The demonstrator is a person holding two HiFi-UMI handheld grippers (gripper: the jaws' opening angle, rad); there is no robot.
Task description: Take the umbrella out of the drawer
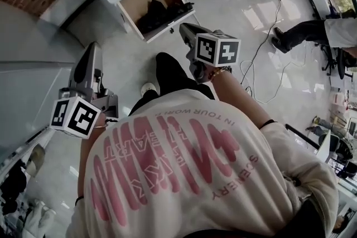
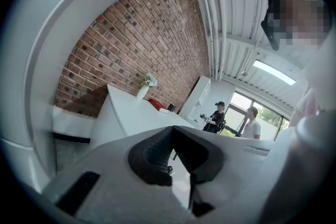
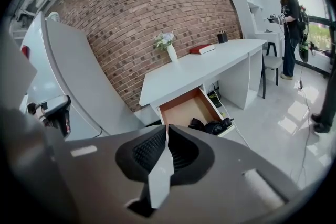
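Right gripper (image 3: 167,132) first: its jaws are pressed together at the tips with nothing between them, and it tilts down toward the floor (image 3: 283,113) ahead of me. Out past its tips and lower, the drawer (image 3: 185,108) stands pulled open under the white desk (image 3: 210,66). Its brown bottom is bare at the end nearer the brick wall (image 3: 147,8). The umbrella (image 3: 212,126) shows as a dark bundle in the drawer's front end, ahead of my closed tips and a little to their right, well apart from them. I cannot make out its parts from here. I touch neither it nor the drawer.

Higher up and farther ahead of this gripper, a vase (image 3: 171,52) with pale flowers stands on the desk. A red book (image 3: 202,49) lies to its right, and a dark cup (image 3: 222,37) stands farther right again. Off to the gripper's far right a person (image 3: 289,23) stands by a tall shelf.

Left gripper (image 2: 172,129) is closed too, tips meeting and nothing pinched, and I hold it close to level at my left side. Beyond its tips I see the end of the same desk, the vase and the red book against the brick wall. To its right, two people (image 2: 216,115) are near a bright window.

From the head view, the right gripper reaches out in front of my dark trouser leg (image 1: 170,72) toward the open drawer. The left gripper sits back beside me, farther from the drawer.
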